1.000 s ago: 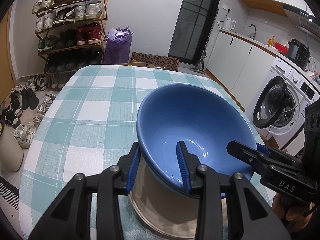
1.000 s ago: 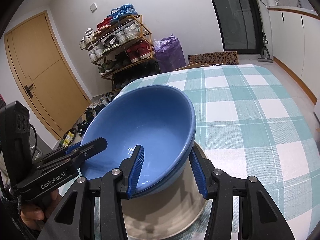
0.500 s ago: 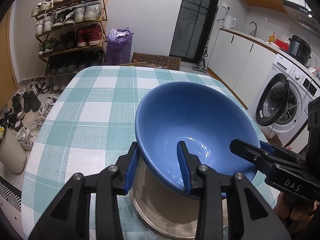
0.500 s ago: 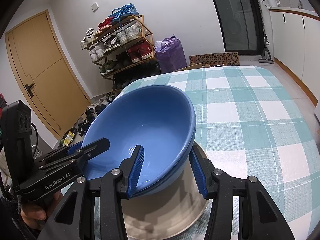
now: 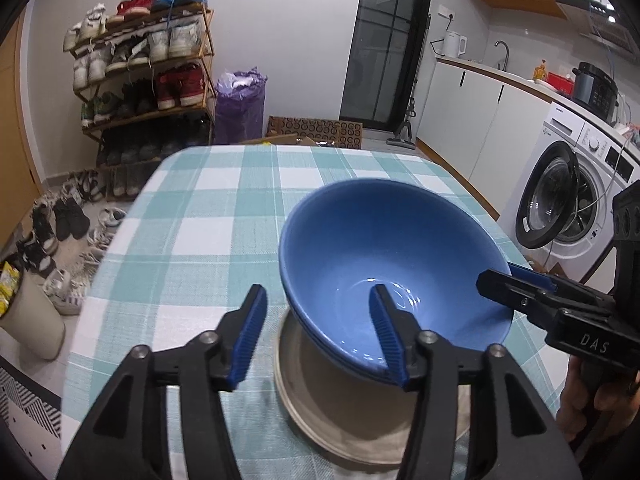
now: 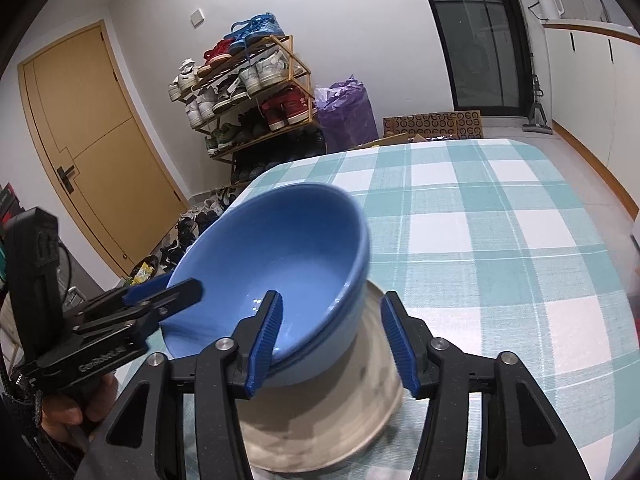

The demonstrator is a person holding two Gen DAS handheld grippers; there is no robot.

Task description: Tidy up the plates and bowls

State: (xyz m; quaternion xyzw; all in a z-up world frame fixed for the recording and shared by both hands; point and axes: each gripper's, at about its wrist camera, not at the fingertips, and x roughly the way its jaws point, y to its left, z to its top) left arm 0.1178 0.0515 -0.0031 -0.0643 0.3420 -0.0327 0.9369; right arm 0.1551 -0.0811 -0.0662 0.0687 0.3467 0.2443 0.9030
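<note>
**Both grippers let go of the stacked blue bowl**

Left wrist view: your left gripper (image 5: 318,330) has just been opening; its jaws stand apart astride the near rim of the blue bowl (image 5: 384,256), pads clear of it. The bowl sits nested on a beige plate (image 5: 340,412) on the checked tablecloth (image 5: 208,224).

Right wrist view: your right gripper (image 6: 332,336) has likewise just been opening, jaws apart astride the bowl's rim.
</note>
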